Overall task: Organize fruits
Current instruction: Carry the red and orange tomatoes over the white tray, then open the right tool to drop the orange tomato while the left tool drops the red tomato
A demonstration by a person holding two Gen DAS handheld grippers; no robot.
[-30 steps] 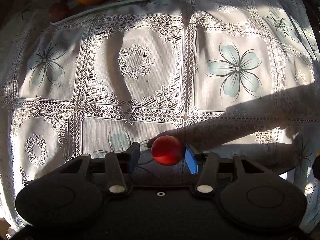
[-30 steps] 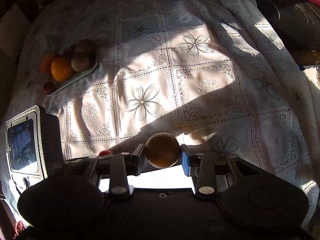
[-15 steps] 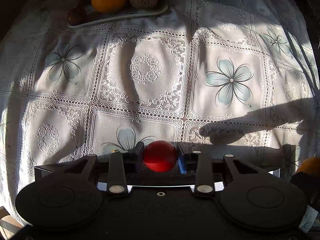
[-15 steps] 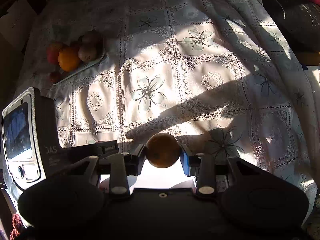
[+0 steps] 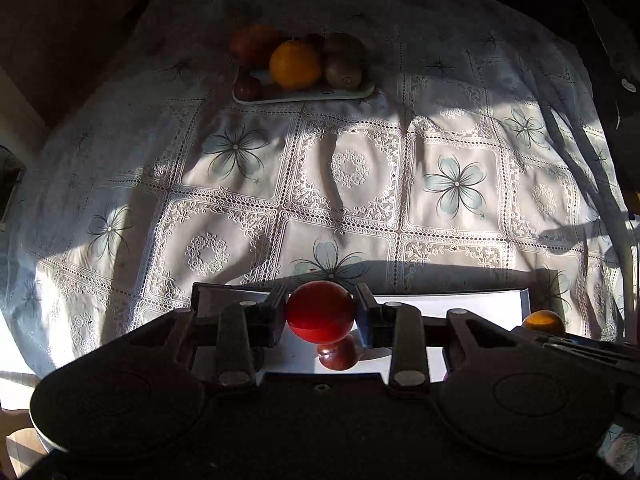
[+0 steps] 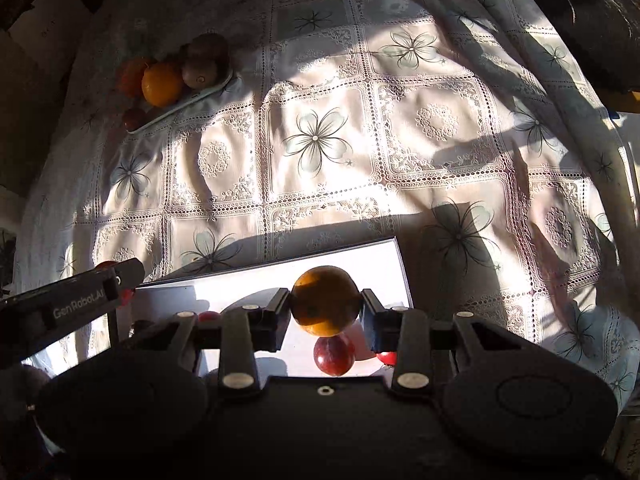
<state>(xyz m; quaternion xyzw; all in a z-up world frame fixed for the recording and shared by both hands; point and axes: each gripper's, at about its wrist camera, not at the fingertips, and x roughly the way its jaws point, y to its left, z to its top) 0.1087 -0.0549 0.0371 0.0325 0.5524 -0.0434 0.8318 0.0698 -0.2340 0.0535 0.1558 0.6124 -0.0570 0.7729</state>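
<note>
My left gripper [image 5: 320,312] is shut on a red tomato [image 5: 320,310] and holds it above a white tray [image 5: 460,304] near the table's front edge. A dark red fruit [image 5: 338,356] lies in the tray below it. My right gripper [image 6: 325,308] is shut on an orange [image 6: 325,300] above the same white tray [image 6: 360,256]; a dark red fruit [image 6: 334,354] lies under it. The orange also shows at the right of the left wrist view [image 5: 543,322]. The left gripper's body [image 6: 76,300] shows at the left of the right wrist view.
A white plate [image 5: 304,96] at the far side holds an orange [image 5: 295,65], kiwis [image 5: 343,70] and red fruits; it also shows in the right wrist view [image 6: 188,102]. A lace floral tablecloth [image 5: 352,168] covers the table. Small red fruits [image 6: 386,357] lie in the tray.
Both grippers have pulled back and up from the table with their fruit still held. The white tray and the fruit lying in it have come into view below them.
</note>
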